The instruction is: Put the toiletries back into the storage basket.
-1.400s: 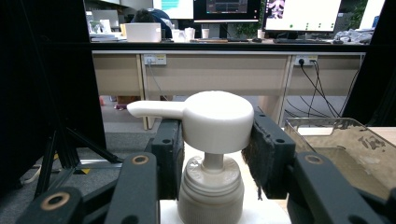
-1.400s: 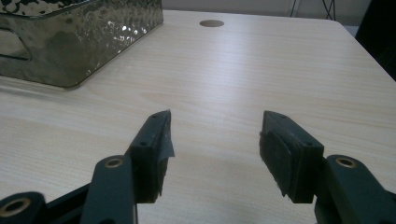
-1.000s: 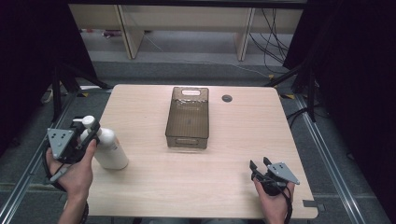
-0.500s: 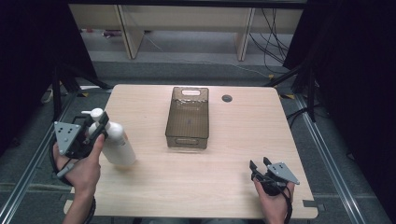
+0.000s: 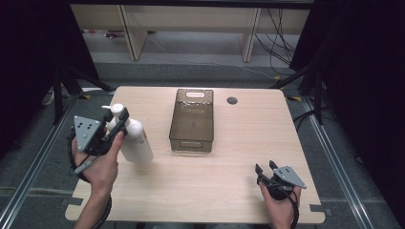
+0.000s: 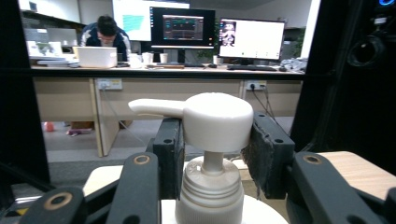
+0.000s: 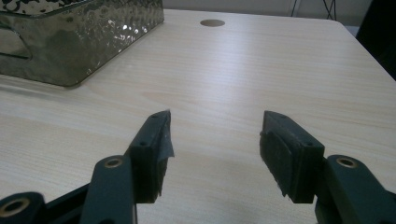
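A white pump bottle [image 5: 137, 141] leans tilted over the left part of the table, its pump head [image 6: 217, 120] uppermost. My left gripper [image 5: 119, 117] is shut on the bottle just under the pump head, a pad pressing on each side [image 6: 215, 149]. A brown translucent bin [image 5: 191, 143] stands empty in the middle of the table, to the right of the bottle. My right gripper [image 5: 265, 168] rests near the front right edge, open, with bare table between its pads [image 7: 215, 140]. The bin's wall [image 7: 70, 42] shows at the far left of the right gripper view.
A round cable hole [image 5: 232, 100] sits in the tabletop behind the bin, also seen as the hole [image 7: 212, 23]. Wooden shelving and cables lie on the floor beyond the table. Desks with monitors and a seated person show far off in the left gripper view.
My left gripper has carried the bottle up and to the right, toward the bin, and the bottle now leans more. The right gripper has stayed where it was.
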Motion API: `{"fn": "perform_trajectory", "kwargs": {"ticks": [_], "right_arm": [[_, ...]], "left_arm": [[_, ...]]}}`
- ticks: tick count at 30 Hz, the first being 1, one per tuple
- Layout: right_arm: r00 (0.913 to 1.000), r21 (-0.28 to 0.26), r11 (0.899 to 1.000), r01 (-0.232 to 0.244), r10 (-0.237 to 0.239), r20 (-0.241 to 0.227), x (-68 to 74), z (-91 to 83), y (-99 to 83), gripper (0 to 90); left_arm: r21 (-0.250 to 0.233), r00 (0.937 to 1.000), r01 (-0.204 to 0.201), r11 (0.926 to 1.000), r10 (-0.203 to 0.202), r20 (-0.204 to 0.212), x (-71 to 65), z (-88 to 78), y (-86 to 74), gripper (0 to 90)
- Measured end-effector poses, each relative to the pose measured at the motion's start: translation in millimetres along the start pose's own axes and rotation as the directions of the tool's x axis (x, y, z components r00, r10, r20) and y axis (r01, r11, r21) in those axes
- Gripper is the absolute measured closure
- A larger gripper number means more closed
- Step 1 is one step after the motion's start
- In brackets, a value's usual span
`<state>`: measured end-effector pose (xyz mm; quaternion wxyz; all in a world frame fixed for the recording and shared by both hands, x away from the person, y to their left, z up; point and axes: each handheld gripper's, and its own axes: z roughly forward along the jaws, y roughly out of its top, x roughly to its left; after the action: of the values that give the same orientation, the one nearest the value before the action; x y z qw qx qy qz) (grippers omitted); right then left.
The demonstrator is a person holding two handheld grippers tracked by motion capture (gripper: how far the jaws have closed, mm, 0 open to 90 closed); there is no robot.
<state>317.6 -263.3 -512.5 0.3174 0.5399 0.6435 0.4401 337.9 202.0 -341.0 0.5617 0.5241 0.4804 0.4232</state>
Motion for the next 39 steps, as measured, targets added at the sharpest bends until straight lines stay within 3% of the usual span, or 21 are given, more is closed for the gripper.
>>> {"fn": "perform_trajectory", "kwargs": {"ticks": [1,4,6,7,8,9,16,17,20,21,26,39], "right_arm": [[0.9995,-0.016,0.999,0.032,-0.032,-0.004,-2.7,1.6,0.2,44.0],[0.9997,-0.023,1.0,0.021,-0.022,-0.011,-2.0,2.4,-0.1,44.0],[0.998,-0.026,0.998,0.063,-0.063,0.001,-4.6,2.1,0.6,44.0],[0.999,-0.016,0.999,0.044,-0.044,-0.006,-3.2,1.8,0.4,44.0],[0.998,-0.024,0.998,0.063,-0.063,0.002,-4.5,1.8,0.7,44.0],[0.999,-0.017,0.999,0.044,-0.044,-0.007,-3.2,1.9,0.4,44.0],[0.9983,-0.027,0.998,0.057,-0.057,-0.008,-4.4,2.7,0.5,44.0],[0.9994,-0.025,0.999,0.03,-0.031,-0.016,-3.0,2.9,0.0,44.0],[0.9993,-0.024,0.999,0.031,-0.031,-0.018,-3.1,2.6,0.0,44.0],[0.9982,-0.026,0.998,0.058,-0.059,-0.01,-4.6,2.5,0.6,44.0],[0.9989,-0.025,0.999,0.043,-0.043,-0.018,-3.6,3.0,0.3,44.0],[0.9982,-0.027,0.998,0.059,-0.059,-0.009,-4.6,2.5,0.5,44.0]], "left_arm": [[0.002,1.0,-0.001,1.0,0.001,0.005,-1.5,0.7,0.5,59.0],[0.0,0.9996,0.003,1.0,-0.003,0.026,-8.0,4.6,2.2,59.0],[0.001,0.9993,-0.003,1.0,0.003,0.037,-12.4,6.8,3.4,59.0],[0.002,0.999,-0.009,1.0,0.009,0.043,-15.1,8.0,4.3,59.0],[0.001,0.9987,-0.011,0.9999,0.011,0.049,-17.3,9.0,4.9,59.0],[0.001,0.9985,-0.011,0.9999,0.011,0.053,-18.9,9.9,5.4,59.0],[0.003,0.9959,-0.019,0.9998,0.019,0.088,-31.7,17.4,9.7,59.0],[0.003,0.9954,-0.02,0.9998,0.02,0.093,-33.5,18.5,10.1,59.0],[0.005,0.994,-0.022,0.9997,0.021,0.107,-38.1,21.6,11.7,59.0],[0.006,0.9935,-0.022,0.9997,0.021,0.112,-39.4,22.3,12.4,59.0],[-0.001,0.9914,-0.024,0.9997,0.024,0.129,-44.9,25.0,16.8,59.0],[-0.018,0.9882,-0.039,0.9991,0.041,0.147,-53.2,28.0,28.2,59.0]]}}
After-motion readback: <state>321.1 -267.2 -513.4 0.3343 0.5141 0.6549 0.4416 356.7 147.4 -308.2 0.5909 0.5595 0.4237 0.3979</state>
